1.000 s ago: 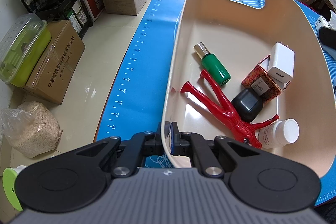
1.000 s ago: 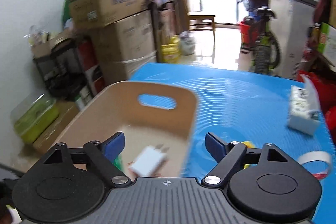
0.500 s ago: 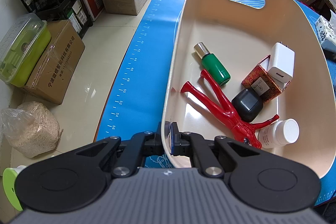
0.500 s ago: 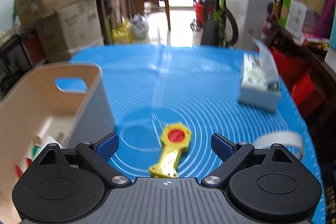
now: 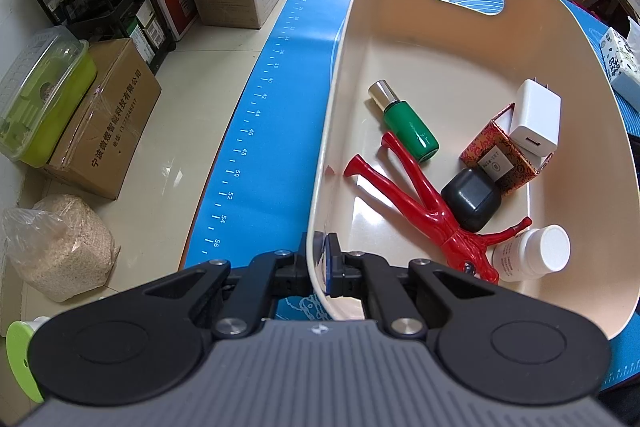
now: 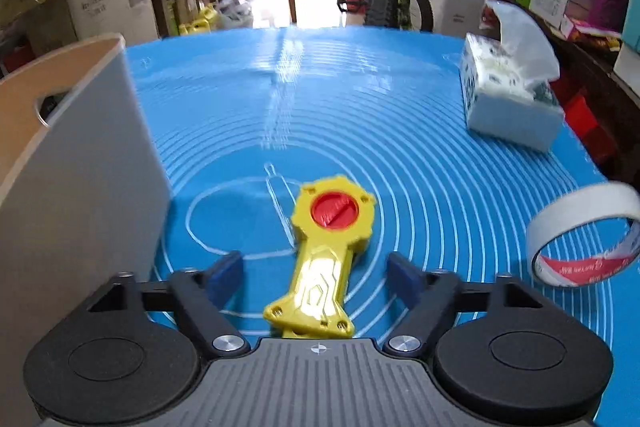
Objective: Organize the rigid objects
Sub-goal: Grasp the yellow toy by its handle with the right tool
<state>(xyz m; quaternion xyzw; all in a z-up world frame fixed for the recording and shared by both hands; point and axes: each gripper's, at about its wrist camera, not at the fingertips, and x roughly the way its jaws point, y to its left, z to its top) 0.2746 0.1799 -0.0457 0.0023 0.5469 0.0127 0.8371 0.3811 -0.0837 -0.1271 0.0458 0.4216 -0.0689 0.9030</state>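
My left gripper [image 5: 320,267] is clamped shut on the near rim of the beige basket [image 5: 580,75], at six o'clock of the left view. Inside the basket lie a green bottle [image 5: 406,123], a red figurine [image 5: 428,203], a black case [image 5: 472,199], a patterned red box [image 5: 500,159], a white charger [image 5: 534,119] and a white pill bottle [image 5: 532,255].

My right gripper [image 6: 316,279] has just been closing, yet its blue pads stand apart either side of a yellow toy launcher [image 6: 324,259] with a red disc, not touching it. The launcher lies on the blue mat [image 6: 360,107], centre frame. A tape roll [image 6: 584,235] sits at three o'clock, a tissue pack [image 6: 508,95] at two o'clock.
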